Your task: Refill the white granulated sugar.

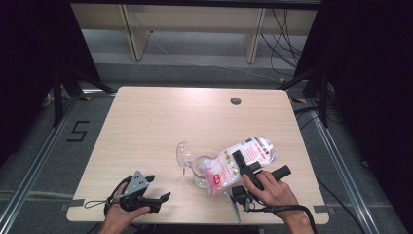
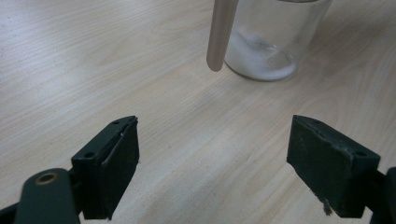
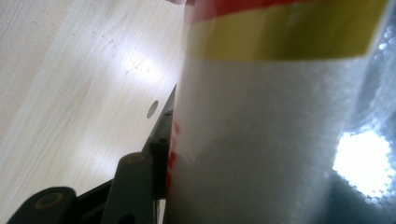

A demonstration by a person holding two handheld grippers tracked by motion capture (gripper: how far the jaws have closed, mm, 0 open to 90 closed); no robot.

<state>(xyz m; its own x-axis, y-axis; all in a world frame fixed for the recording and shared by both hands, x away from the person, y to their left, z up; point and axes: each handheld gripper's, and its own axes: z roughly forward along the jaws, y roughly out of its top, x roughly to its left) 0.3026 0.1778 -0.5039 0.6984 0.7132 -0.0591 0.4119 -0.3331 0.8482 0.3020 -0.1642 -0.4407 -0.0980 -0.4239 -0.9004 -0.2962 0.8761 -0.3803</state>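
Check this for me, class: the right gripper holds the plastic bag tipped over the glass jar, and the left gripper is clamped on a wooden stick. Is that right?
Not quite. In the left gripper view the left gripper is open with nothing between its jaws. The rest holds: in the high view the right gripper holds the plastic bag tipped over the glass jar.

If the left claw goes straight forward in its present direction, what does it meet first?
Probably the glass jar with white powder at its bottom; the left claw stands open over bare table, though depth is unclear.
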